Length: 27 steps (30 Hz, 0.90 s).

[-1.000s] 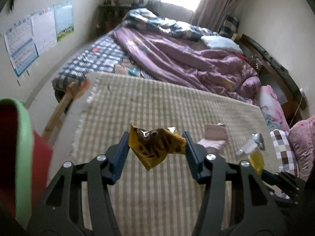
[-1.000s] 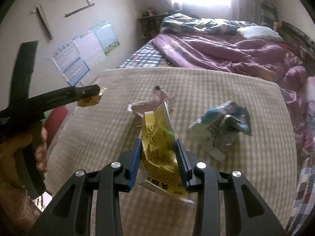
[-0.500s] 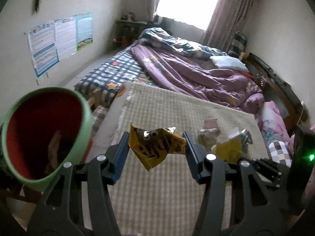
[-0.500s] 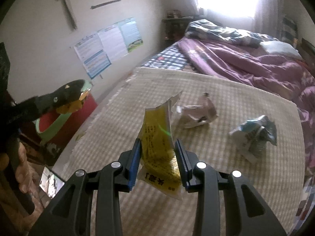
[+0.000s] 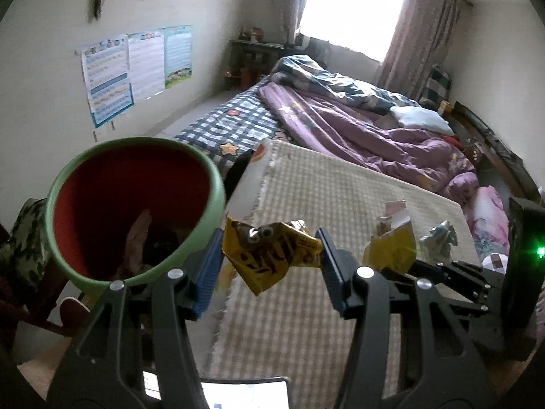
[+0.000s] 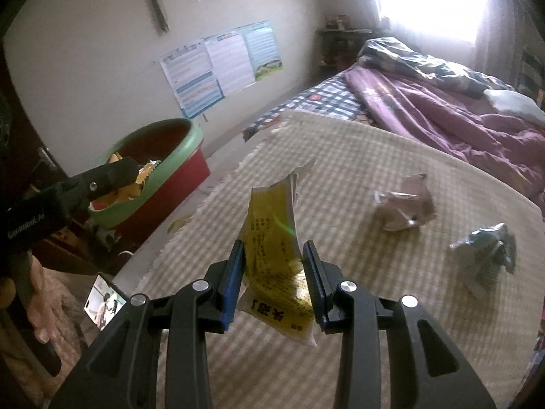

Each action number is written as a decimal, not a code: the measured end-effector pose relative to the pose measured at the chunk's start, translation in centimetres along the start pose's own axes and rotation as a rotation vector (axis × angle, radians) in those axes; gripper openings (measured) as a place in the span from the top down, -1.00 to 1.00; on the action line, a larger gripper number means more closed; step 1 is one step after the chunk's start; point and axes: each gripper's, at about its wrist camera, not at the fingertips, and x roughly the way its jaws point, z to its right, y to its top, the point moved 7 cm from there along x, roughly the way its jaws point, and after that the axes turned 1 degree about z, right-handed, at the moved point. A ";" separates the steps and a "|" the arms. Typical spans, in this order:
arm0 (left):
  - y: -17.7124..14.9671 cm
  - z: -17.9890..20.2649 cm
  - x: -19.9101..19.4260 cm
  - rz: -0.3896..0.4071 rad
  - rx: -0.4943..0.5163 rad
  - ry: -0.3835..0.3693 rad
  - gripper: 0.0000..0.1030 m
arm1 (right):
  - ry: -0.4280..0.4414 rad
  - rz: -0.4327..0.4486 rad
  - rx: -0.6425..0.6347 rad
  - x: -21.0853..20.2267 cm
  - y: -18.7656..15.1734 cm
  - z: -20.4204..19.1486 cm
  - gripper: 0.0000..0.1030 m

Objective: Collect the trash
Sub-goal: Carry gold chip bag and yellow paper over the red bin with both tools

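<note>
Left gripper [image 5: 270, 255] clamped on crumpled yellow wrapper [image 5: 269, 255]; right gripper [image 6: 274, 272] clamped on yellow packet [image 6: 272, 238]. Step: carrying both to bin [image 5: 136, 143] beside the mat. Next: get over rim, then release. Two scraps [image 6: 405, 201] left on mat [image 6: 374, 156].

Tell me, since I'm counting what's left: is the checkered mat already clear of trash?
No: in the right wrist view a crumpled pinkish wrapper and a crumpled silver-blue wrapper lie on the checkered mat.
</note>
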 end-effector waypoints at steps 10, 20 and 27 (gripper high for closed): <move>-1.1 -5.0 -0.7 -0.003 -0.082 0.069 0.00 | 0.059 -0.036 -0.060 2.5 0.6 -3.5 0.33; -0.8 -10.4 -0.9 0.015 -0.166 0.145 0.00 | 0.096 -0.034 -0.107 4.1 1.6 -6.9 0.33; -0.4 -12.5 -0.6 0.023 -0.194 0.158 0.00 | 0.105 -0.037 -0.116 4.9 2.2 -7.8 0.33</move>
